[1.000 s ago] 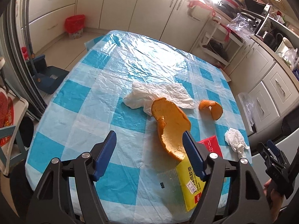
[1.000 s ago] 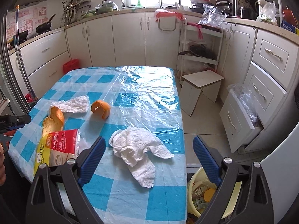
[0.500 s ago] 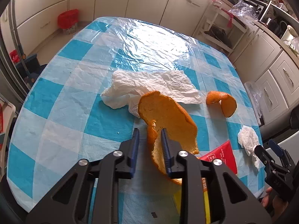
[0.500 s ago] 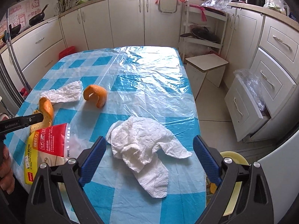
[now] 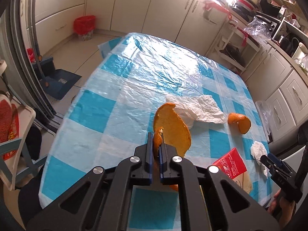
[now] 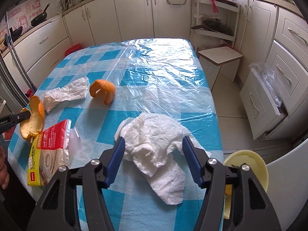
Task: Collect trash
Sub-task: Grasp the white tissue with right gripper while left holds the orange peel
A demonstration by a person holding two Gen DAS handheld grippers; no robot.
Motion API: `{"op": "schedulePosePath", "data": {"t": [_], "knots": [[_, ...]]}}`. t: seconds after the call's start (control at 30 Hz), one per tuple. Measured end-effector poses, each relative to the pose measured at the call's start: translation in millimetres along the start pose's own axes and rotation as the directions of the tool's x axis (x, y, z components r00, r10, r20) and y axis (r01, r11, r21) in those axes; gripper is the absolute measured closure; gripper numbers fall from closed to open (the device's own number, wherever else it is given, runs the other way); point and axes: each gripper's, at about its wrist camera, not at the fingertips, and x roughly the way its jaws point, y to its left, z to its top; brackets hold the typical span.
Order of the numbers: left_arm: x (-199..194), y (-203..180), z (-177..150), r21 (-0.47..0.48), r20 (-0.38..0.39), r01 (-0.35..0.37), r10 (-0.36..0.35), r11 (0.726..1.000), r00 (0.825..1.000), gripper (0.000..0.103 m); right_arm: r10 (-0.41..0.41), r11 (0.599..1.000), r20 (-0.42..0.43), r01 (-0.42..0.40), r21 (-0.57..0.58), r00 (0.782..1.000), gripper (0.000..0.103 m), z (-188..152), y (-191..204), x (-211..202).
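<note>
My left gripper (image 5: 156, 141) is shut on the edge of a large curled orange peel (image 5: 173, 127), which hangs just above the blue-checked table (image 5: 92, 111). In the right wrist view that peel (image 6: 33, 119) shows at the far left. The jaws of my right gripper (image 6: 153, 144) are closing, with a crumpled white paper towel (image 6: 154, 134) between them; the pads flank it and do not squeeze it. A smaller orange peel (image 6: 103, 91), a flat paper towel (image 6: 65, 94) and a red-and-yellow packet (image 6: 48, 152) lie on the table.
A yellow trash bin (image 6: 248, 165) sits on the floor by the table's near right corner. A low stool (image 6: 219, 57) and an open drawer (image 6: 263, 104) are to the right. A red basket (image 5: 84, 26) and a dustpan (image 5: 57, 82) are on the floor at left.
My left gripper closed on the large peel and lifted it off the packet. My right gripper sank toward the crumpled towel and its jaws narrowed around it.
</note>
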Motion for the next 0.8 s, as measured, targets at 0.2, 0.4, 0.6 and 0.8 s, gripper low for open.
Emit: {"op": "schedulePosePath", "data": {"t": [0.2, 0.4, 0.6, 0.8], "knots": [[4, 17, -3, -0.028, -0.020, -0.031, 0.031, 0.999, 0.999, 0.098, -0.023, 1.000, 0.012, 0.023, -0.002, 1.000, 0.042, 0, 0, -1], [10, 17, -8, -0.023, -0.037, -0.048, 0.047, 0.999, 0.998, 0.097, -0.026, 1.000, 0.016, 0.026, 0.017, 1.000, 0.037, 1, -3, 1], [14, 18, -11, -0.024, -0.044, -0.045, 0.044, 0.999, 0.998, 0.097, -0.012, 1.000, 0.005, 0.012, 0.002, 1.000, 0.038, 1, 1, 6], [10, 18, -10, -0.028, -0.029, -0.030, 0.030, 0.999, 0.999, 0.097, 0.016, 1.000, -0.011, -0.016, -0.015, 1.000, 0.066, 0, 7, 8]]}}
